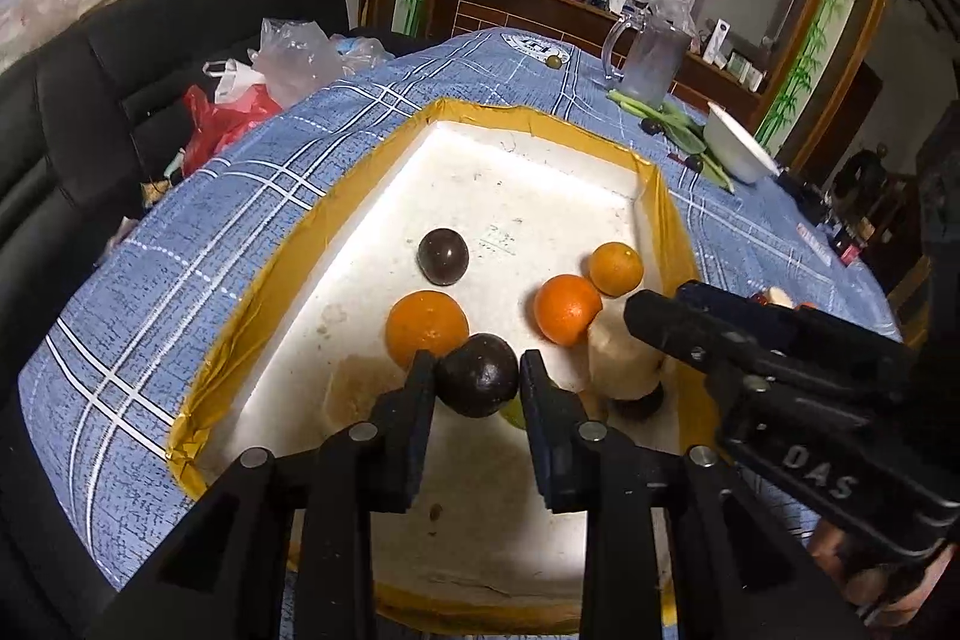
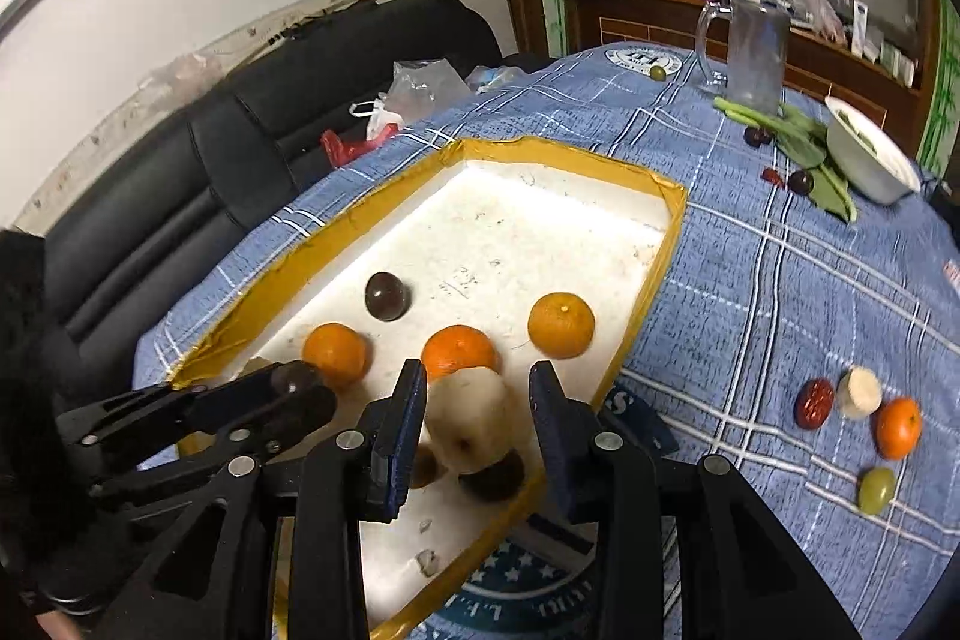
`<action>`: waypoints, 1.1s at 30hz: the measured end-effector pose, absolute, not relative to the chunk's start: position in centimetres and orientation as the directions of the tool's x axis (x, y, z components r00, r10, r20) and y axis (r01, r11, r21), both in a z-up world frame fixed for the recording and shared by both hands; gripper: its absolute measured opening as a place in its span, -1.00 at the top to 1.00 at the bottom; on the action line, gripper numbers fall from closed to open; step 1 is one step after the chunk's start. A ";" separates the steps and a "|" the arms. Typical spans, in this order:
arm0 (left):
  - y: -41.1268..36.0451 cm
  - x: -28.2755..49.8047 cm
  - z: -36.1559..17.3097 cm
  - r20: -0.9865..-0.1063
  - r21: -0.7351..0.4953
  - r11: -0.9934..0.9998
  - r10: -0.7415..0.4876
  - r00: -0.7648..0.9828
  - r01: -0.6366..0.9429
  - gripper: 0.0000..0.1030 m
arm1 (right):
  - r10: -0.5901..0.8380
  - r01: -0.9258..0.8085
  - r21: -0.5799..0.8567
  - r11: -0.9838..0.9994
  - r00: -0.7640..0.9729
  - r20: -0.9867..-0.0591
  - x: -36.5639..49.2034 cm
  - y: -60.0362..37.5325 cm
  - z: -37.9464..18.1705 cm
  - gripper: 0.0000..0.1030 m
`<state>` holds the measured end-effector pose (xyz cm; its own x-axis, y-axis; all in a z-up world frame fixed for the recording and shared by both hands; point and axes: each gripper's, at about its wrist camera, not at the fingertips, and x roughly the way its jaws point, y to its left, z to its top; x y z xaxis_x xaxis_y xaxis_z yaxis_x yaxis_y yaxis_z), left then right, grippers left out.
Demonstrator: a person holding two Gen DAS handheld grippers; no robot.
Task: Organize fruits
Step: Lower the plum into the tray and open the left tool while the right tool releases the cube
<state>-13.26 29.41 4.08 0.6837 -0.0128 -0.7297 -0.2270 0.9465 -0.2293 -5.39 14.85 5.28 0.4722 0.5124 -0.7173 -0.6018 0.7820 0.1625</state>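
- The left gripper (image 1: 477, 379) is clamping a dark round fruit (image 1: 477, 382) between its fingertips, over the near end of the foam tray (image 1: 288, 244).
- The right gripper (image 2: 477, 400) is standing with jaws spread around a pale peeled fruit (image 2: 471, 415), not pinching it.
- Three oranges (image 1: 426, 328) and another dark fruit (image 1: 443, 256) are lying just ahead of both tools.
- Off the right tool's right, loose fruits (image 2: 897, 427) are waiting on the blue cloth (image 2: 780, 280).
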 end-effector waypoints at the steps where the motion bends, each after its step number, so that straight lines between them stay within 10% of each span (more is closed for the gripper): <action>1: 29.5 -13.3 4.2 -0.725 -0.240 0.944 -0.020 0.689 -0.225 0.22 | 0.506 -0.600 0.153 0.786 0.480 -0.716 -5.3 14.9 5.3 0.24; 13: 30.7 -14.4 5.9 -0.687 -0.292 0.910 0.015 0.727 -0.295 -0.40 | 0.517 -0.524 0.214 0.824 0.542 -0.663 -5.3 10.1 7.1 -0.05; 23: 29.9 -14.5 6.2 -0.694 -0.300 0.899 0.024 0.719 -0.319 -0.41 | 0.518 -0.468 0.276 0.840 0.538 -0.665 -5.5 6.0 6.5 -0.06; 33: 33.4 -16.5 7.2 -0.656 -0.342 0.847 0.094 0.748 -0.407 -0.42 | 0.392 -0.673 -0.151 0.724 0.582 -0.712 -9.6 15.1 6.4 -0.27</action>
